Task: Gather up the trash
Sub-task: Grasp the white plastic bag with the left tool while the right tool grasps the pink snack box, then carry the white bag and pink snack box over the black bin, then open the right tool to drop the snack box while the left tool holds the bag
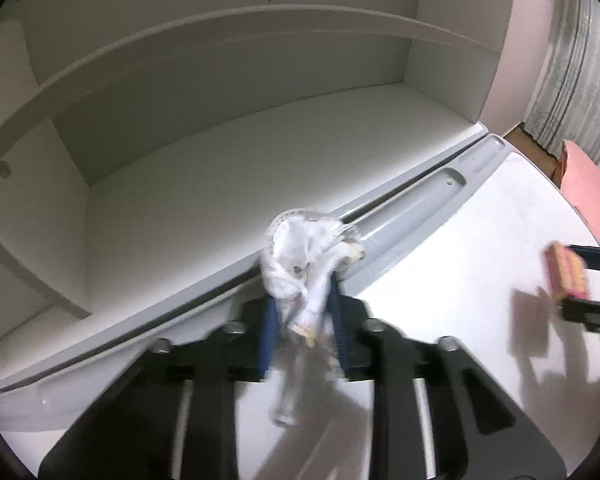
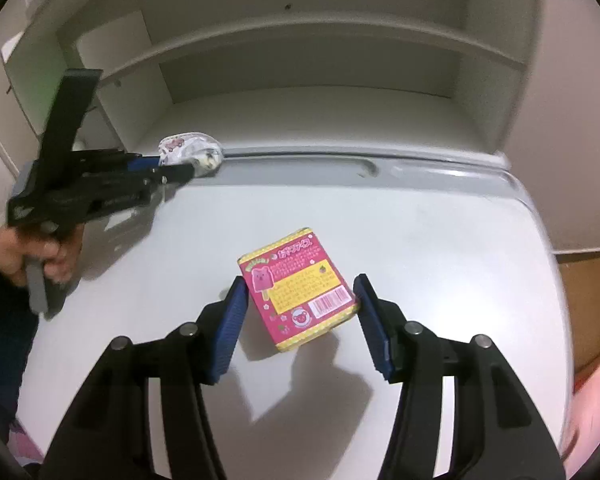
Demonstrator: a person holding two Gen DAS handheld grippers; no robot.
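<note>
1. A white shelf unit (image 2: 312, 76) fills the far side of the scene, with open compartments divided by horizontal boards and upright panels; its lowest board sits level with the table's far edge.
2. A white table (image 2: 420, 240) with rounded corners and a grey rim with a moulded groove spreads across the near ground, butted against the shelf unit. Dark shadows of the tools fall on its top.
3. To the far right, in the left wrist view, a ribbed grey metal surface (image 1: 572, 60) rises, with a brown cardboard box (image 1: 536, 148) and a pink sheet (image 1: 588, 188) below it.
4. The left gripper (image 1: 304, 312), held by a hand (image 2: 40, 256) at the left, is clenched on a crumpled white wrapper (image 1: 304, 256) at the table's far edge, right at the grey rim.
5. The right gripper (image 2: 300, 320) has a pink and yellow box (image 2: 300, 292) between its blue pads above the table's middle. The box is tilted, its shadow lies apart beneath it, and the pads appear to pinch its sides, though contact is not clear.
</note>
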